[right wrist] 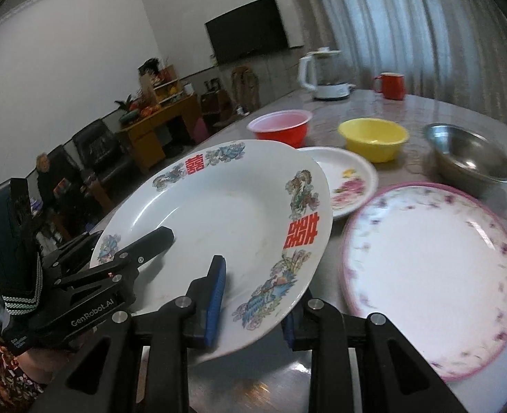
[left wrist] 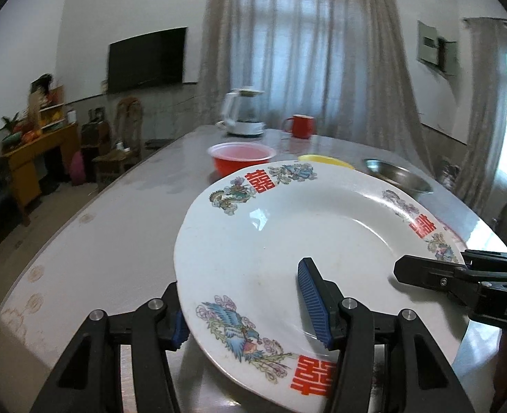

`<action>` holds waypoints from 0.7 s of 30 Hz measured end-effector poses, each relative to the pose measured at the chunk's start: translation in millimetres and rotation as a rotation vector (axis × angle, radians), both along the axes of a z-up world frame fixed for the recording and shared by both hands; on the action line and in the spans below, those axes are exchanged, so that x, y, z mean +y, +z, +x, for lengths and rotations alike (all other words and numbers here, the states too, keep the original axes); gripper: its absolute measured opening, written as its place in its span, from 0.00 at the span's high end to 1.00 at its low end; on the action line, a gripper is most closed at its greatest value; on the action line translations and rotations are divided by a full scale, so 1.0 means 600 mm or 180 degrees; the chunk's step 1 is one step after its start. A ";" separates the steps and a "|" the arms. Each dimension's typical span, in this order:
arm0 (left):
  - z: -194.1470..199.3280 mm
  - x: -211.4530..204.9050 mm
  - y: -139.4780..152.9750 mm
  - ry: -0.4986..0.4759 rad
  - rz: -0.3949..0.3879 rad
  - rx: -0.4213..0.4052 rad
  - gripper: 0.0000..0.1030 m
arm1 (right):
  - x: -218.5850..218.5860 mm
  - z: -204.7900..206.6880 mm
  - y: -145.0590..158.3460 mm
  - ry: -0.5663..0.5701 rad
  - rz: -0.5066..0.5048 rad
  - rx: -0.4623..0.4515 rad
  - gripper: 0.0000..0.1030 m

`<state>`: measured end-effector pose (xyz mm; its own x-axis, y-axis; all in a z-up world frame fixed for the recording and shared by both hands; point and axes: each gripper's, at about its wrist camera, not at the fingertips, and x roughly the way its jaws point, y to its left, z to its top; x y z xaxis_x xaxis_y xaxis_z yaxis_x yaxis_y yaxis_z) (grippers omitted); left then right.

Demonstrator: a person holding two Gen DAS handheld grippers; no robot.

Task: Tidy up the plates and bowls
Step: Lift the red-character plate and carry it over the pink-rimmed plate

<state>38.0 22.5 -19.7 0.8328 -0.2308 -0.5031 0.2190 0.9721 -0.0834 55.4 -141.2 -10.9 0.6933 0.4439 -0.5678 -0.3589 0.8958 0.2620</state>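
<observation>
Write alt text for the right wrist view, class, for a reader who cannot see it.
Two grippers, the right gripper and left gripper, hold a tilted white dragon-and-phoenix plate by its rim above a table. Beside it lie a pink-rimmed plate and a small floral plate; behind stand a red bowl, a yellow bowl and a steel bowl.

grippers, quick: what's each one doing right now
Left gripper: closed on the rim of the dragon plate.
Right gripper: closed on the same plate's rim, which looks lifted and tilted.
</observation>
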 end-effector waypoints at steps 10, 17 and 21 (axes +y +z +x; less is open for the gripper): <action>0.024 -0.131 0.014 -0.0578 0.0041 0.0147 0.45 | -0.128 -0.037 0.005 -0.0563 0.0091 0.0015 0.73; 0.046 -0.211 0.003 -0.0847 0.0095 0.0373 0.45 | -0.206 -0.047 -0.014 -0.0913 0.0166 0.0130 0.73; 0.054 -0.242 -0.005 -0.0915 0.0114 0.0547 0.45 | -0.237 -0.044 -0.025 -0.1039 0.0189 0.0242 0.73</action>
<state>70.4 -122.5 -22.9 0.6386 -0.4235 -0.6425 0.4703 0.8757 -0.1097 29.3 -283.5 -26.0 0.7610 0.2393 -0.6031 -0.0331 0.9426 0.3323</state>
